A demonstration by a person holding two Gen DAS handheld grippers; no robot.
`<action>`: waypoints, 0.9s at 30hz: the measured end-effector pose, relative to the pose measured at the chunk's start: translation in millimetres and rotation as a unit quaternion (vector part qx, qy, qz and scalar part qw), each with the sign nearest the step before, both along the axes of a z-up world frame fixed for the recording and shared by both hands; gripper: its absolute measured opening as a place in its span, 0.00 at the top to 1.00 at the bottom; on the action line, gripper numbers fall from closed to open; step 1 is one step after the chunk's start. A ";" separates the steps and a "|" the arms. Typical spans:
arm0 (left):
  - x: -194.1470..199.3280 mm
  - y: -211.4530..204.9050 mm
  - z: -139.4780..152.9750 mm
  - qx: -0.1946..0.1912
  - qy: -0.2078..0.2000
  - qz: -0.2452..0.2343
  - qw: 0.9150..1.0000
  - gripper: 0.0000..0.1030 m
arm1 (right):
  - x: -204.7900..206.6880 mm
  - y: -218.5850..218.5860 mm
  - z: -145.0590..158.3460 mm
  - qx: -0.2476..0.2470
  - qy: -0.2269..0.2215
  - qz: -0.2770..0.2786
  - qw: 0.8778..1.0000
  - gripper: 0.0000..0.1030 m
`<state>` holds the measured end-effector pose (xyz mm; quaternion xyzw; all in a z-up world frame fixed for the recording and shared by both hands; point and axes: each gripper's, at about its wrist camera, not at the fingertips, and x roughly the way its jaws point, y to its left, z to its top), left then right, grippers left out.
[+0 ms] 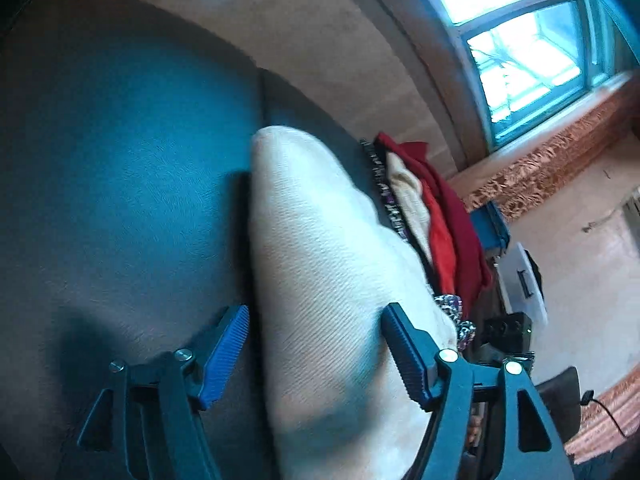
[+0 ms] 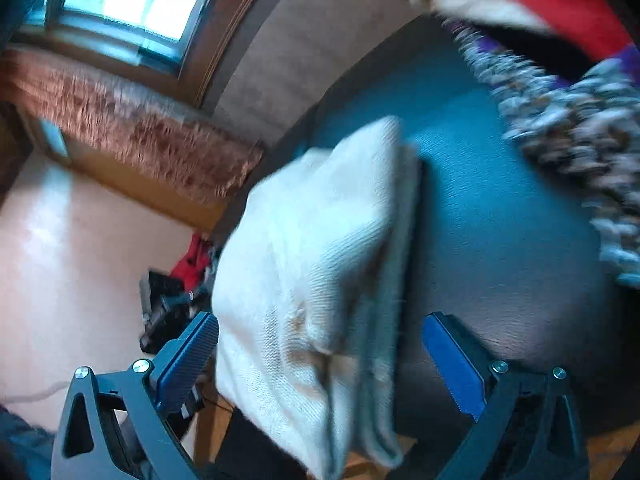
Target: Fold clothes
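Left gripper (image 1: 314, 354) has its jaws spread wide, blue ribbed pads either side of the cream ribbed knit garment (image 1: 320, 280), gripping nothing. That folded garment lies on the dark teal textured tabletop (image 1: 120, 180). Right of it sits a pile of red, cream and patterned clothes (image 1: 432, 216) by the far wall, under the window (image 1: 520, 48). Right gripper (image 2: 320, 356) is likewise wide open, jaws straddling the same cream garment (image 2: 320, 240) without pinching; speckled knit fabric (image 2: 568, 128) lies far right, blurred.
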<state>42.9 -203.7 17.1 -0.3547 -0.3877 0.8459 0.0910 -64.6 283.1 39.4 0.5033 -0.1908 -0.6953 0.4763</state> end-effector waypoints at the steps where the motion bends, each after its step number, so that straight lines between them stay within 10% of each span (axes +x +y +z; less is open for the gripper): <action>1: -3.2 2.6 -1.7 0.001 0.002 -0.006 1.000 0.28 | -1.9 -10.6 0.7 0.003 0.009 0.007 1.000 0.00; 8: -45.5 12.3 2.2 -0.036 0.010 -0.041 0.998 0.18 | -27.8 -56.5 0.6 0.029 0.010 0.015 0.999 0.00; 14: -57.0 26.4 1.8 -0.057 -0.003 -0.052 0.997 0.32 | 2.5 -93.6 6.5 0.130 0.165 0.081 0.974 0.00; 16: -54.9 27.4 1.8 -0.052 -0.008 -0.049 0.997 0.42 | -0.7 -95.3 8.6 0.135 0.151 0.067 0.977 0.07; 18: -44.6 28.2 10.3 -0.064 0.002 -0.028 0.998 0.51 | -0.8 -101.5 13.2 0.126 0.133 0.070 0.981 0.53; 27: 69.1 -32.3 70.9 -0.100 0.082 0.118 0.985 0.55 | 28.9 -204.7 42.3 0.042 0.109 0.166 0.979 0.61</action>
